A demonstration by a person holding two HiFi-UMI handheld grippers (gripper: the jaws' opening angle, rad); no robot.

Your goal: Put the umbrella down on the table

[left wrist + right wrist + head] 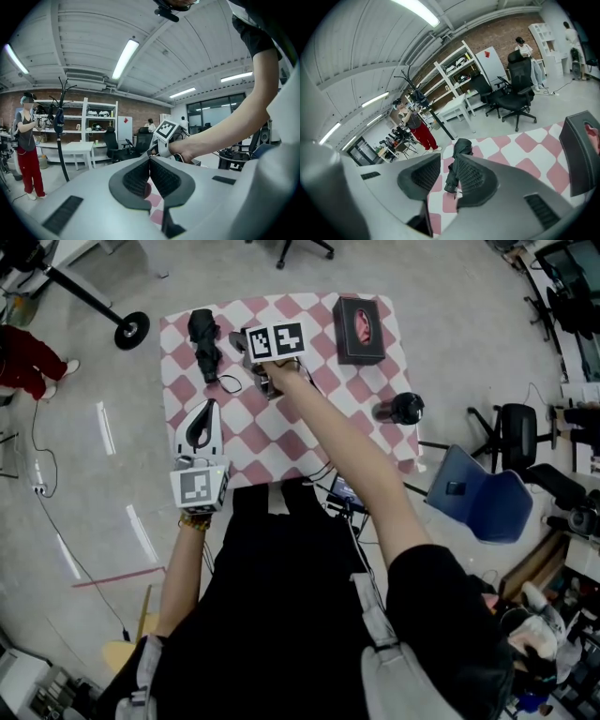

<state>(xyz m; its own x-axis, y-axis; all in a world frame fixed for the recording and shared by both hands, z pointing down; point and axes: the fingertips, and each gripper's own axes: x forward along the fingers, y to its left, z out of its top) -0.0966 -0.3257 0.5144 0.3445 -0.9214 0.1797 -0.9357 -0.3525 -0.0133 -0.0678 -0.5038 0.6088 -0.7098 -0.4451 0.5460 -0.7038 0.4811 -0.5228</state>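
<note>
The folded black umbrella (204,345) lies on the pink and white checked table (281,442) near its far left corner, its strap loose beside it. My right gripper (240,341) hovers just right of it over the table, jaws parted with nothing between them. In the right gripper view the umbrella (462,147) shows through the gap of the right gripper (447,161), flat on the cloth and apart from the pads. My left gripper (208,409) is held at the table's near left edge. The left gripper view shows the left gripper (150,161) shut and empty.
A black box with a pink oval top (359,329) stands at the far right of the table, and a dark round cup (401,409) sits near the right edge. A blue chair (478,498) and a black office chair (516,432) stand to the right. A person in red trousers (23,357) is at far left.
</note>
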